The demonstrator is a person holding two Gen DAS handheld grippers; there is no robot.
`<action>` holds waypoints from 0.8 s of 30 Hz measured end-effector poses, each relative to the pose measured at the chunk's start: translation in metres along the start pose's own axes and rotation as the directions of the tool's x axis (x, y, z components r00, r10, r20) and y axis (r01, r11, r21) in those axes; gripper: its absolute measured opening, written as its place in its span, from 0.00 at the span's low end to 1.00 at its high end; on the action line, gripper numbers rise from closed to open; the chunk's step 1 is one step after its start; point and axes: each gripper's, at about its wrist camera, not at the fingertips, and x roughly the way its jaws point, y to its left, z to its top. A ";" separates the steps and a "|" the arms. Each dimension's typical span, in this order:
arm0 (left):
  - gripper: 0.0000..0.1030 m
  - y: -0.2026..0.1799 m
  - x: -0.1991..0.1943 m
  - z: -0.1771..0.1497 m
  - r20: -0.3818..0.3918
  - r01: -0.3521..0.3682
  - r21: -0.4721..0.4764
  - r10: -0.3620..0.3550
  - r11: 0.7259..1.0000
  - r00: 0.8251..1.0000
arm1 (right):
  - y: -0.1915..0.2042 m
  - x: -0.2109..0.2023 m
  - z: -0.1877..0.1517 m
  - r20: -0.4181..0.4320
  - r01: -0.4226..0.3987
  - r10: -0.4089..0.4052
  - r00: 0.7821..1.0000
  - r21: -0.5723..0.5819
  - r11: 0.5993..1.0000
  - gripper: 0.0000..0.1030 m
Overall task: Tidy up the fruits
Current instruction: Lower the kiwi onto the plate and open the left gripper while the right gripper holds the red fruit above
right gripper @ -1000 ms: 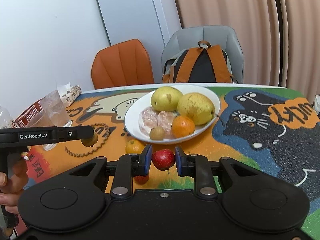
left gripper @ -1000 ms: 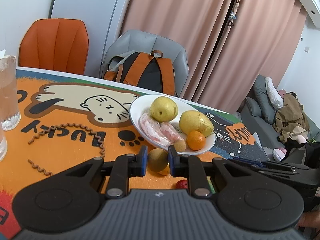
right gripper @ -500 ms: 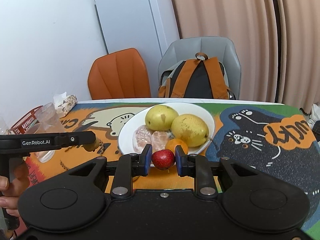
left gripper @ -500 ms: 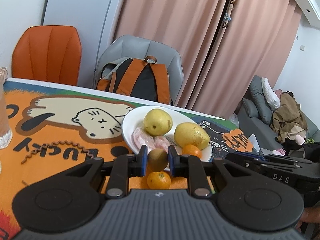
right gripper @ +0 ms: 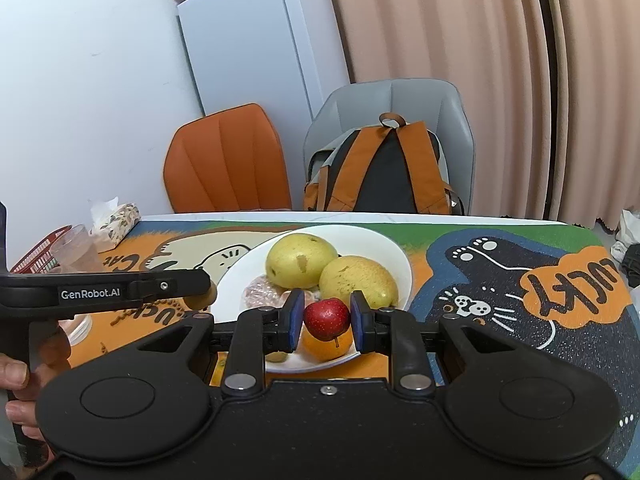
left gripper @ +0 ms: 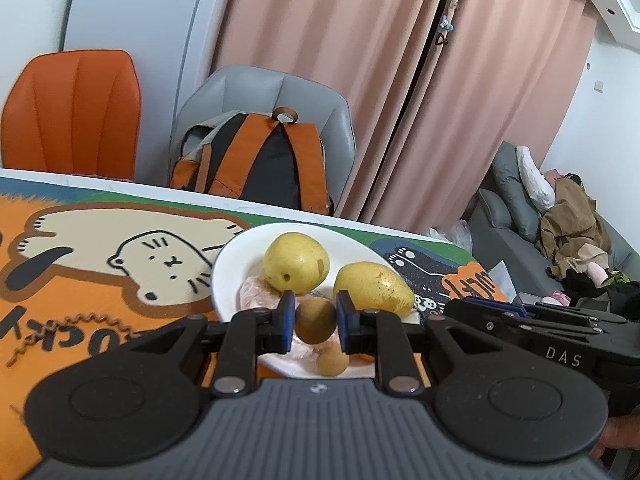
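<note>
A white plate [left gripper: 230,268] [right gripper: 394,256] on the cartoon-cat mat holds two yellow pears [left gripper: 296,262] [right gripper: 300,264], pink peeled citrus pieces [left gripper: 256,298], an orange [right gripper: 326,346] and a small brown fruit [left gripper: 332,360]. My left gripper [left gripper: 314,320] is shut on a brown kiwi [left gripper: 316,318], held above the plate's near side. My right gripper [right gripper: 326,320] is shut on a small red fruit [right gripper: 326,318], held over the orange at the plate's front. In the right wrist view the left gripper [right gripper: 200,292] shows from the side with the kiwi at its tip.
Behind the table stand an orange chair [right gripper: 224,164] and a grey chair with an orange-and-black backpack [right gripper: 380,168]. A clear cup [right gripper: 78,250], a tissue pack [right gripper: 116,220] and a red basket [right gripper: 34,254] sit at the table's left. A person's hand [right gripper: 20,376] holds the left gripper.
Both grippers have moved forward toward the plate with their fruits still held. The loose orange on the mat has passed out of sight below them.
</note>
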 end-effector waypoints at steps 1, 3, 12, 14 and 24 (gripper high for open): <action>0.19 -0.001 0.004 0.001 -0.003 0.001 0.002 -0.001 1.000 1.000 | -0.002 0.002 0.001 0.000 0.000 0.000 1.000 0.002 1.000 0.23; 0.19 -0.004 0.010 0.003 -0.009 0.004 0.004 -0.004 1.000 1.000 | -0.005 0.005 0.002 0.000 0.002 -0.002 1.000 0.004 1.000 0.23; 0.19 -0.013 0.039 0.011 -0.033 0.018 0.014 -0.018 1.000 0.999 | -0.021 0.018 0.008 -0.002 0.006 -0.006 1.000 0.017 1.000 0.23; 0.19 -0.015 0.045 0.013 -0.040 0.020 0.017 -0.019 1.000 0.999 | -0.025 0.022 0.009 -0.001 0.004 -0.004 1.000 0.024 1.000 0.23; 0.20 -0.019 0.070 0.020 -0.061 -0.001 0.017 0.002 1.000 0.998 | -0.033 0.036 0.016 0.002 -0.002 0.001 1.000 0.029 1.000 0.23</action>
